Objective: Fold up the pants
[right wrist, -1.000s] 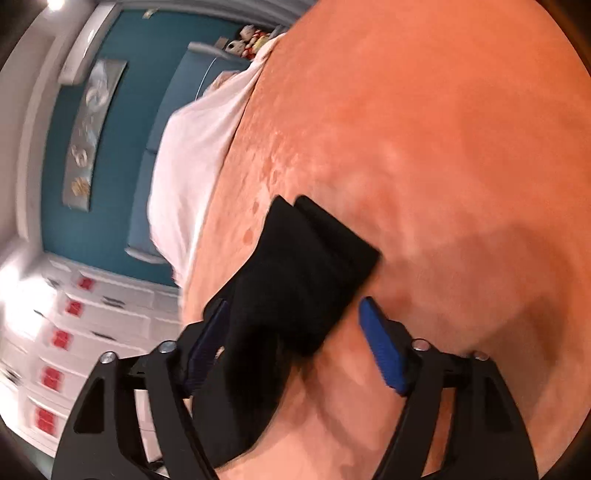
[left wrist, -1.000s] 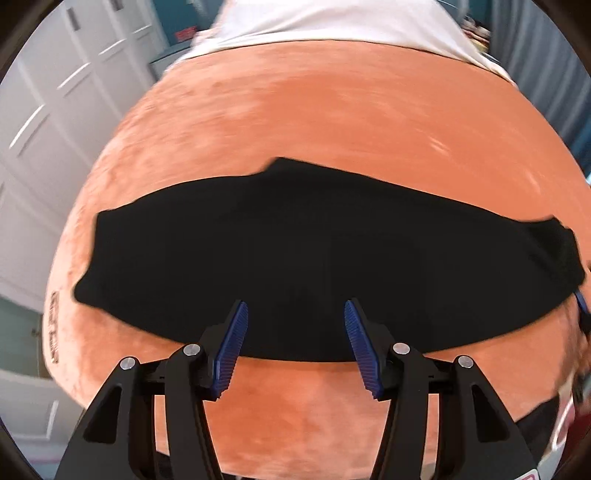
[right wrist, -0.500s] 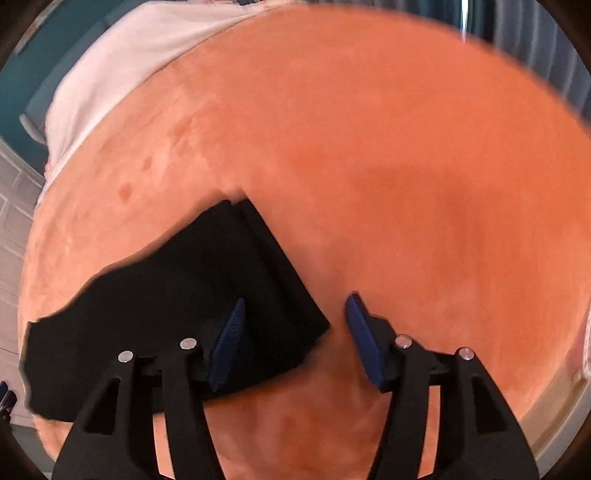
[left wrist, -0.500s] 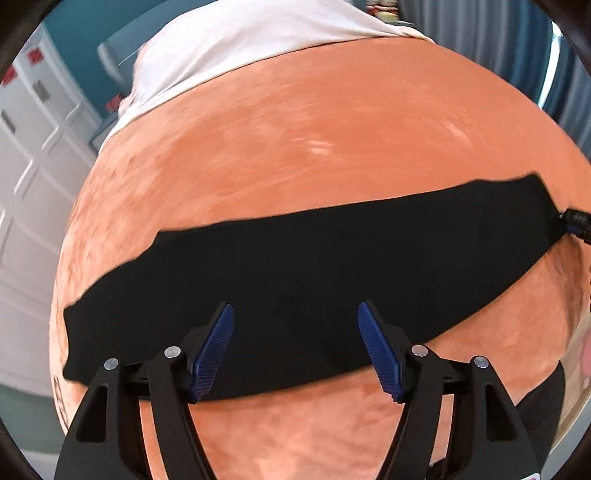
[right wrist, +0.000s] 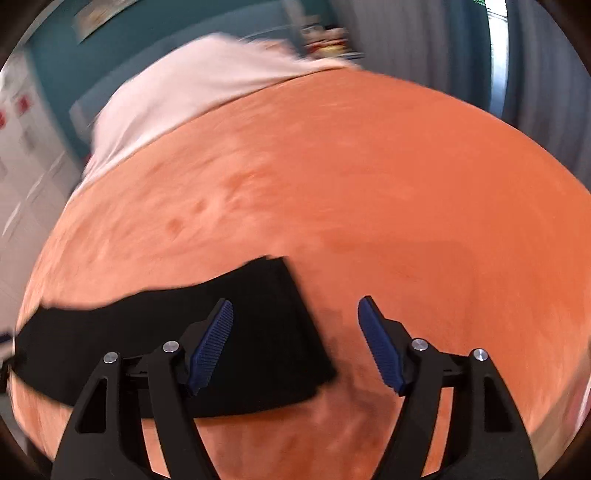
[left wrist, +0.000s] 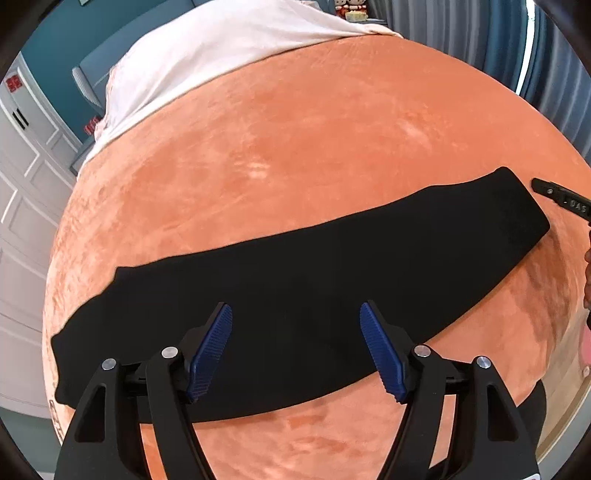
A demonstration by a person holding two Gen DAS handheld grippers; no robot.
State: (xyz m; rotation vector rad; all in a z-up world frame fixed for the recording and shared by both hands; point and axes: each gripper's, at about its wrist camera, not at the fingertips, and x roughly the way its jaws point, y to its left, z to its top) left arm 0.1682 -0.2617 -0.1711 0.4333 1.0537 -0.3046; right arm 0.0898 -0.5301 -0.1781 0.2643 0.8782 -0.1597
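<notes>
The black pants (left wrist: 406, 251) lie folded lengthwise into one long flat strip across the orange bedcover (left wrist: 332, 129). My left gripper (left wrist: 295, 314) hovers open over the strip's middle, with cloth below the blue pads and nothing pinched. In the right wrist view the strip's right end (right wrist: 258, 314) lies flat under my right gripper (right wrist: 295, 304). Its jaws are opening, the left pad stands over the cloth and the right pad over bare cover. A finger of the right gripper (left wrist: 554, 195) shows beside the pants' far right end.
A white sheet (left wrist: 221, 48) covers the head of the bed. White cabinet doors (left wrist: 26, 206) stand at the left before a teal wall, and grey curtains (left wrist: 480, 33) hang at the back right. A person's hand (left wrist: 587, 288) shows at the right edge.
The right gripper let go of the pants' end, rolled upright and lifted; that end now lies flat. The left gripper's jaws widened as it slid along the strip and rolled.
</notes>
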